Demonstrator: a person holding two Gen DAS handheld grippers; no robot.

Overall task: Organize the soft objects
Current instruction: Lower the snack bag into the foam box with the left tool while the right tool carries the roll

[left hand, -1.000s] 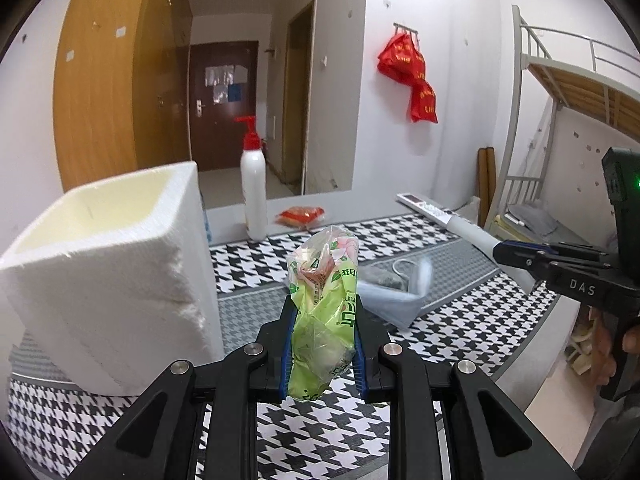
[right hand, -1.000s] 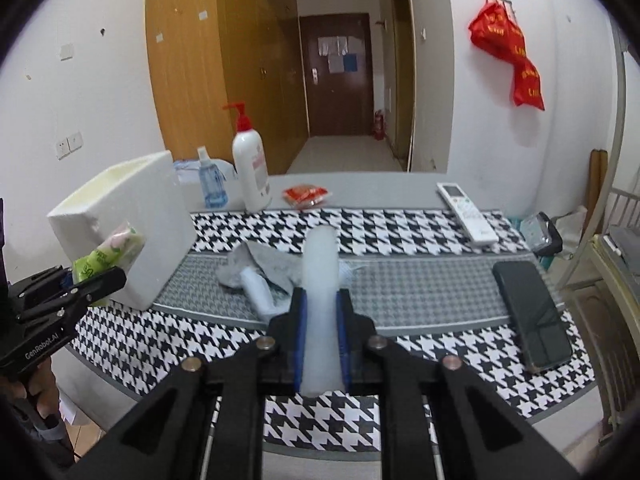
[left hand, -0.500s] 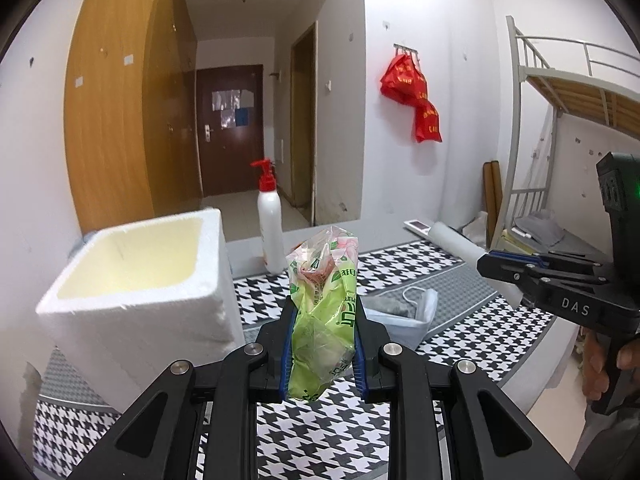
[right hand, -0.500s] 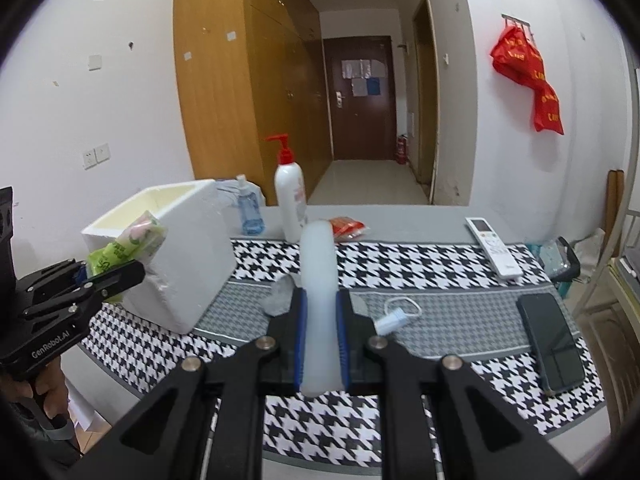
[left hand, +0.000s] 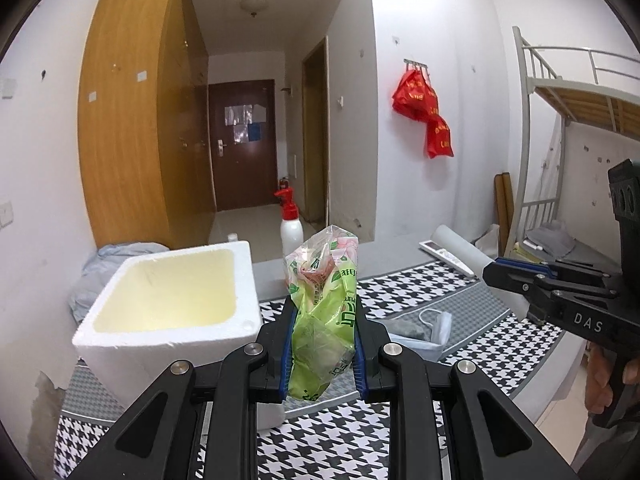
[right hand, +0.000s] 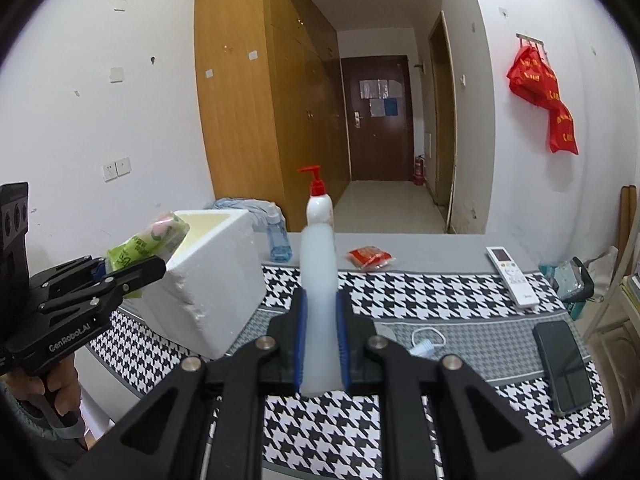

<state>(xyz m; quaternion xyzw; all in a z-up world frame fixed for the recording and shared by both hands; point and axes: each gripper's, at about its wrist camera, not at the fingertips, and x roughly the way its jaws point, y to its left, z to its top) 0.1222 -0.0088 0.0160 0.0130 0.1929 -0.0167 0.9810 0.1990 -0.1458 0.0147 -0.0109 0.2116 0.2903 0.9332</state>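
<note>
Left tongs point(left hand: 322, 344) closed on a green plastic packet point(left hand: 322, 312), held upright in the air just beside the open white foam box point(left hand: 168, 304) on the counter point(left hand: 400, 432). Right tongs point(right hand: 321, 344) clamped on a pale foam roll point(right hand: 318, 300), raised above the counter's near edge.

Step in hand, by my reading: carrying both soft things to the box. Packet looks nearest to drop-off — next move calls for shifting it left over the box mouth, then loosening the grip. The roll would follow; it is long, so likely needs tilting to fit.

Left view only: the box's inside, yellowish and seemingly bare, and a face mask point(left hand: 420, 328) with a grey bundle lying on the grey strip of the cloth behind the packet.

Right view only: the box's chipped outer wall, a phone point(right hand: 562, 364), a remote point(right hand: 512, 270), a red sachet point(right hand: 368, 258), a small blue bottle point(right hand: 278, 238) — and the packet seen sideways, level with the box rim but outside it. Pump bottle point(right hand: 318, 200) shows in both.
</note>
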